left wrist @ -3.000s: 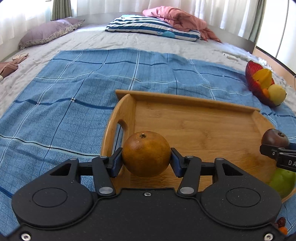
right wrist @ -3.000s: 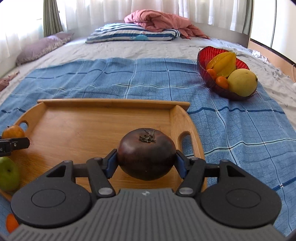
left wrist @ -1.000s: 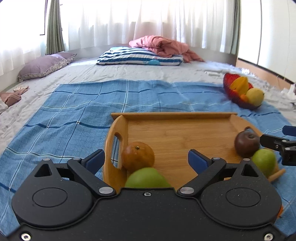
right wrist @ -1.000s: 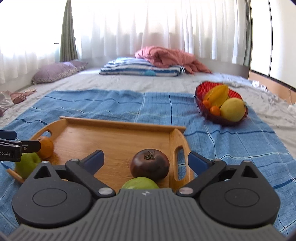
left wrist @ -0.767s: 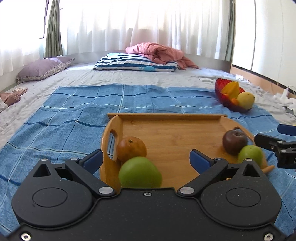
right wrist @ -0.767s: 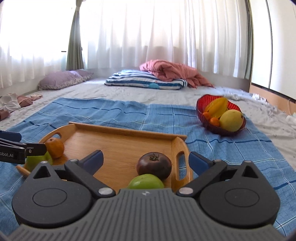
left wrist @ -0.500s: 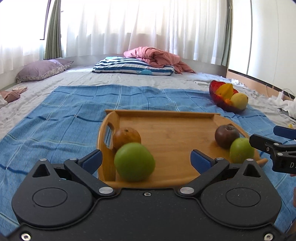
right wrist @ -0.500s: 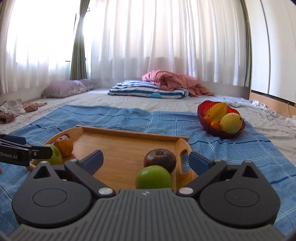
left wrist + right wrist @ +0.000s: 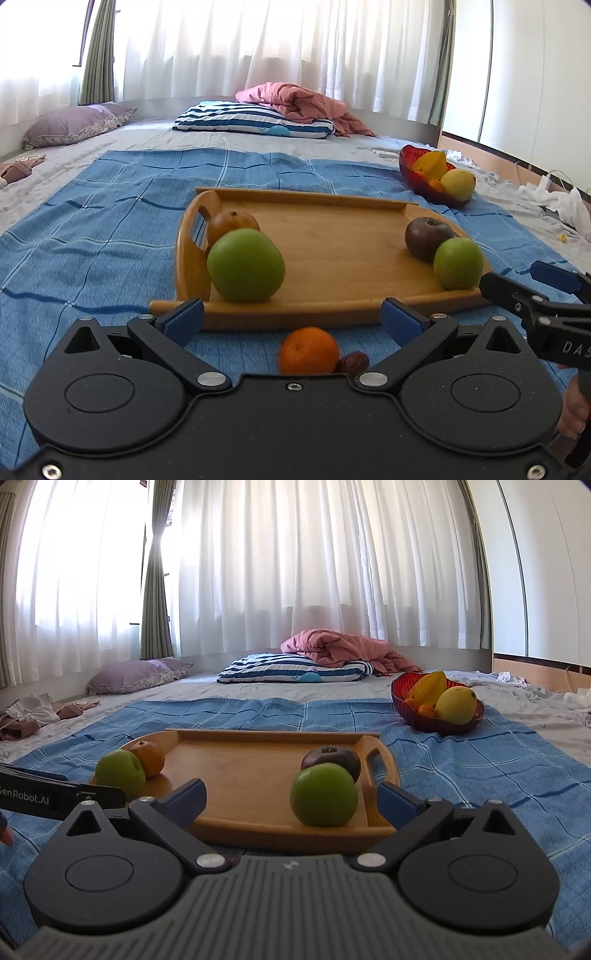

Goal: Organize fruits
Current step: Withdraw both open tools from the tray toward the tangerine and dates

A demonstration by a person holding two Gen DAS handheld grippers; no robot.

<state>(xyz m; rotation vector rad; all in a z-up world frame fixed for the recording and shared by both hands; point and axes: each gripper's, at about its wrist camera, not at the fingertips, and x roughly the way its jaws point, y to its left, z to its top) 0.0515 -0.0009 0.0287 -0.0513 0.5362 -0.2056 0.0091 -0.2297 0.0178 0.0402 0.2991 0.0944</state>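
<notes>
Wooden tray [image 9: 332,251]: lies on the blue checked blanket [image 9: 110,229] at the centre of both wrist views, with a handle slot at each short end.
Green apples: one [image 9: 245,264] sits at the tray's left end in the left wrist view, near its front rim; the other [image 9: 458,263] sits at the right end.
Brown orange [image 9: 233,221]: just behind the left apple, beside the left handle.
Dark purple fruit [image 9: 428,238]: just behind the right apple, appearing to touch it.
Small orange [image 9: 308,350]: on the blanket outside the tray, lower centre of the left wrist view, with a small dark red fruit [image 9: 354,362] touching its right side.
Red bowl [image 9: 413,709]: on the blanket, upper right of the tray, holding a yellow round fruit [image 9: 455,705], a yellow starfruit and small orange fruits.
Left gripper [image 9: 291,314]: jaws released and spread wide, nothing between them; the small orange lies below the gap.
Right gripper [image 9: 291,795]: jaws released and wide, grasping nothing; the tray's front rim shows through the gap.
Bed: a striped pillow [image 9: 291,670] with a pink quilt [image 9: 332,646] behind it lies at the far end, before white curtains.
</notes>
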